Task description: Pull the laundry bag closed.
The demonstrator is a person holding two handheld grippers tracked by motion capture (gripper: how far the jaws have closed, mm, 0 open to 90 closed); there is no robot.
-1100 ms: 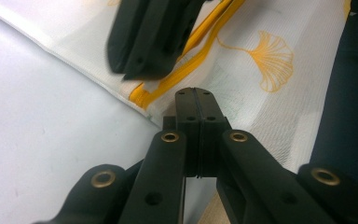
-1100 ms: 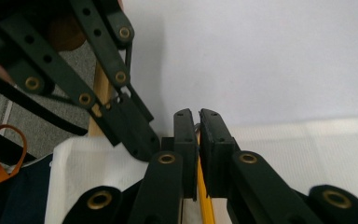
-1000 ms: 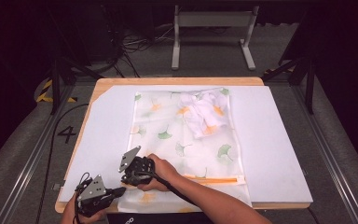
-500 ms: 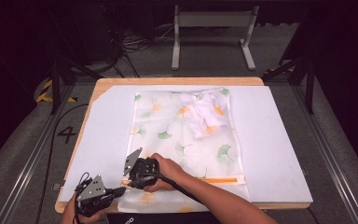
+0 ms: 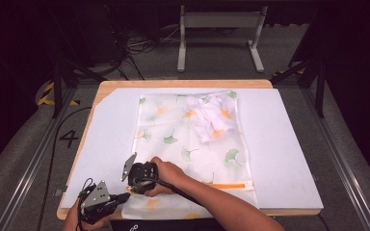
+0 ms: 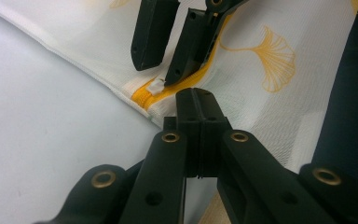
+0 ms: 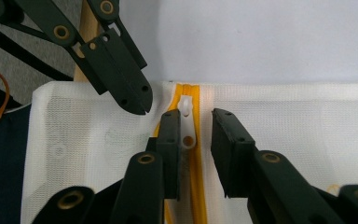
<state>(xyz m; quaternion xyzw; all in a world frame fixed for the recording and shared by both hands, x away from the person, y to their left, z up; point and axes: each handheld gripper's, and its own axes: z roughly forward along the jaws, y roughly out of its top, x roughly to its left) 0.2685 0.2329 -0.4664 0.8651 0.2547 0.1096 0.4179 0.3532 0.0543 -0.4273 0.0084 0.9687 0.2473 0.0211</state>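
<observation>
Claw on my right [image 7: 191,133] straddles the white plastic zipper pull [image 7: 187,122], jaws apart; left claw [image 6: 198,101] pinches the white ginkgo-print mesh bag [image 5: 173,132], I think. Misaligned closing could miss the pull.

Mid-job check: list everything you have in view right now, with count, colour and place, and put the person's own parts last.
Mesh bag: one, white with green and orange ginkgo leaves, flat on the sheet at table centre.
Zipper: one, orange, along the bag's near edge.
Zipper pull: one, white, at the zipper's left end, between the right tongs' jaws.
Bundled cloth: one, white, at the bag's far right corner, apparently inside.
Sheet: one, white, covering the table.
Table: one, wooden.
Metal stand: one, grey, on the floor behind.
Left tongs: black, shut on the bag's near left corner.
Right tongs: black, open around the pull.
</observation>
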